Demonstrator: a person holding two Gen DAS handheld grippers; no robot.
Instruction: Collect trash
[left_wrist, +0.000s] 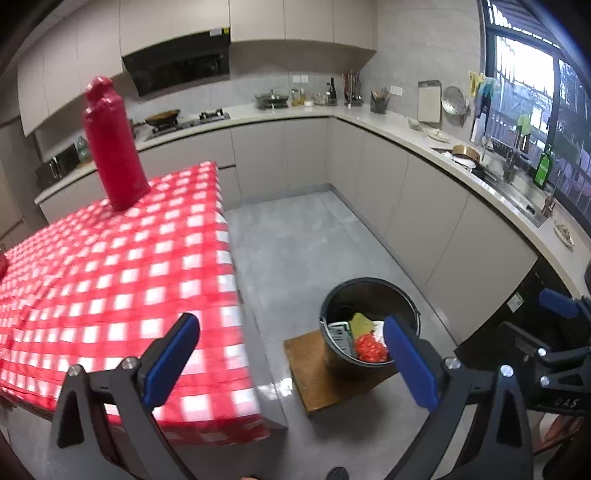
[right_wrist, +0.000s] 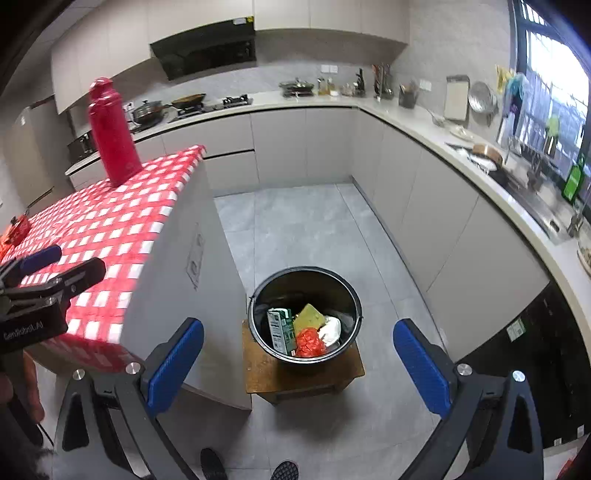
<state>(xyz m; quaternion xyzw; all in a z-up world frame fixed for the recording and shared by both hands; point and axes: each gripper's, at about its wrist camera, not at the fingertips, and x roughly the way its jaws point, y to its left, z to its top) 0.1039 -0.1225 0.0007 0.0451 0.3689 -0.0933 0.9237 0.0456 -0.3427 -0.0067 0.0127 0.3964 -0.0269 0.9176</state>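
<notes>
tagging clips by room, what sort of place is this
A home kitchen: a range hood above a gas hob with a wok, a sink under the window, and an L-shaped run of grey cabinets.

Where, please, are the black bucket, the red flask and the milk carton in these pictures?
black bucket (right_wrist: 306, 272): right wrist view, far rim.
red flask (left_wrist: 112, 147): left wrist view, middle of the body.
milk carton (right_wrist: 280, 330): right wrist view, front face, inside the bucket.

Blk bucket (right_wrist: 258, 295) w/ trash (right_wrist: 309, 343), on stool (right_wrist: 258, 369)
</notes>
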